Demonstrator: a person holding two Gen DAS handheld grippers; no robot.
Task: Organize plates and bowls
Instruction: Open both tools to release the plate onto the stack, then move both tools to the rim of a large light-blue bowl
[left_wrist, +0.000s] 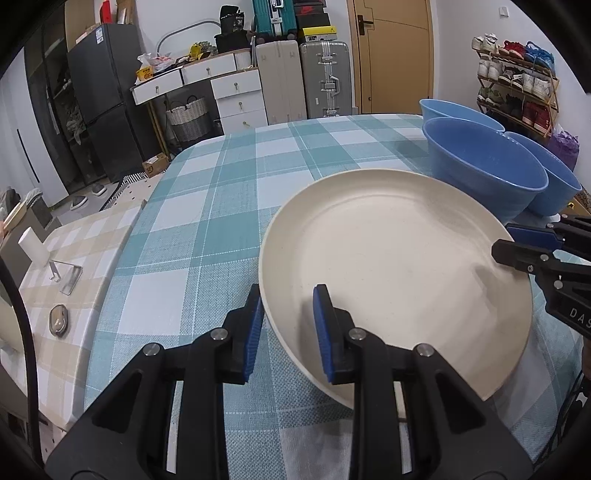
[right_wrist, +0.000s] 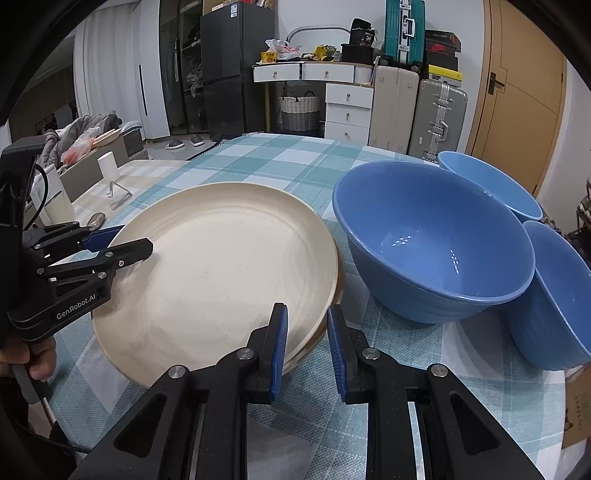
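A large cream plate (left_wrist: 399, 273) lies on the checked tablecloth, also in the right wrist view (right_wrist: 221, 269), where a second rim shows beneath it. My left gripper (left_wrist: 288, 325) straddles its near-left rim, jaws open, one pad inside, one outside. My right gripper (right_wrist: 306, 339) straddles the opposite rim, jaws open; it shows in the left wrist view (left_wrist: 517, 247). Three blue bowls stand beside the plate: a big one (right_wrist: 432, 240), one behind (right_wrist: 491, 184), one tilted at the right (right_wrist: 554, 295).
The table (left_wrist: 207, 206) has a teal checked cloth. A beige checked side surface (left_wrist: 62, 266) at the left holds a white cup, a metal stand and a small dark object. Drawers, suitcases, a fridge and a shoe rack stand behind.
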